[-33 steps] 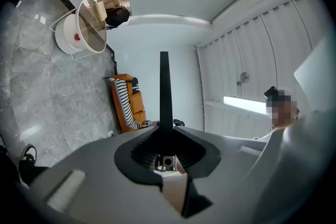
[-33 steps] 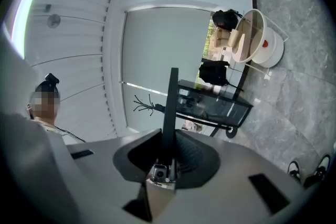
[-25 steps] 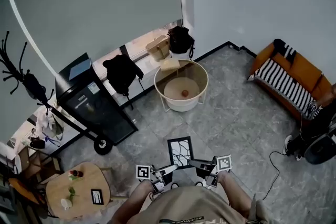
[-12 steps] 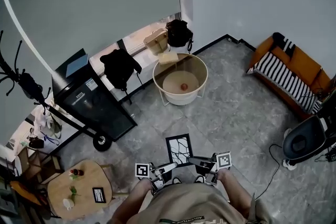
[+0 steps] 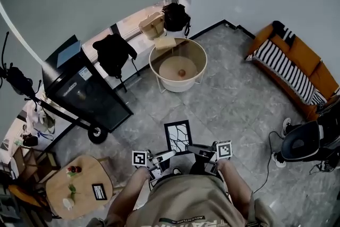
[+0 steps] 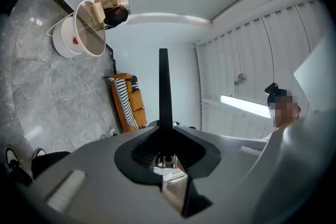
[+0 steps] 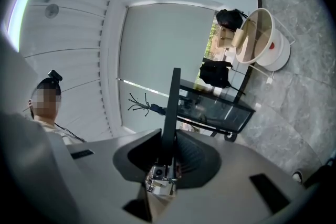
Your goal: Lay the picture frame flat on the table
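My left gripper point(image 5: 168, 154) and right gripper point(image 5: 192, 149) are each clamped shut on the near end of the frame point(image 5: 178, 136). Together they hold it face up and about level over the floor, well apart from the table point(image 5: 87, 178) at my lower left. Its face shows white branching lines on black. The print on my shirt point(image 5: 183, 196) is too small to read.

The black picture frame point(image 5: 178, 136) holds a black-and-white branching pattern; the orange sofa point(image 5: 312, 65) bears a black-and-white striped throw point(image 5: 280, 68).
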A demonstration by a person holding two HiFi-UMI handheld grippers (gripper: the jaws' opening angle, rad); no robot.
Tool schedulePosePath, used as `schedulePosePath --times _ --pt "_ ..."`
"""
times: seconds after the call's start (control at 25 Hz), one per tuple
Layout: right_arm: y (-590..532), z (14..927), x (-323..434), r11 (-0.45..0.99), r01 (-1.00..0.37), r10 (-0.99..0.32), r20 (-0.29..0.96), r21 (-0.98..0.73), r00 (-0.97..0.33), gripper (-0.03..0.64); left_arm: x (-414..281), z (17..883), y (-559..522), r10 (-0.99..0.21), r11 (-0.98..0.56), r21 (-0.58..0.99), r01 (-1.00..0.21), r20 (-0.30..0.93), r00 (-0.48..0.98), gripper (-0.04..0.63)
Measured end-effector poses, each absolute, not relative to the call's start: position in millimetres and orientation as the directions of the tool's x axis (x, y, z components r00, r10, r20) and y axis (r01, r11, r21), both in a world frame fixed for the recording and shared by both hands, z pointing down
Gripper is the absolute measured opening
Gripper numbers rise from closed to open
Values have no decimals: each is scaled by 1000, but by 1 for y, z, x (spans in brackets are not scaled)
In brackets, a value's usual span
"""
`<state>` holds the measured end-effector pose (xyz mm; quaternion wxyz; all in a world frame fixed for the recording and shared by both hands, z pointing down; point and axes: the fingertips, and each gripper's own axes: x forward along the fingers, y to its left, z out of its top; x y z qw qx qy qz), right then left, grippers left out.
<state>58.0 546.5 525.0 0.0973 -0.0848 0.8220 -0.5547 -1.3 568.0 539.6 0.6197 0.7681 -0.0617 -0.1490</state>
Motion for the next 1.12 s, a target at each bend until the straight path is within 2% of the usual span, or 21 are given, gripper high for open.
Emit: schedulePosePath --times 0.36,0.6,1.12 --pt "504 534 44 350 -31 -223 -51 -936 -973 71 -12 546 528 -304 -203 973 112 -171 937 74" --pt "445 537 44 349 1 -189 -71 -937 -979 71 -11 555 472 -336 -182 981 63 -122 934 74" --pt "299 540 85 339 34 -111 -76 -940 -991 71 31 555 330 -405 -186 980 66 -137 904 74"
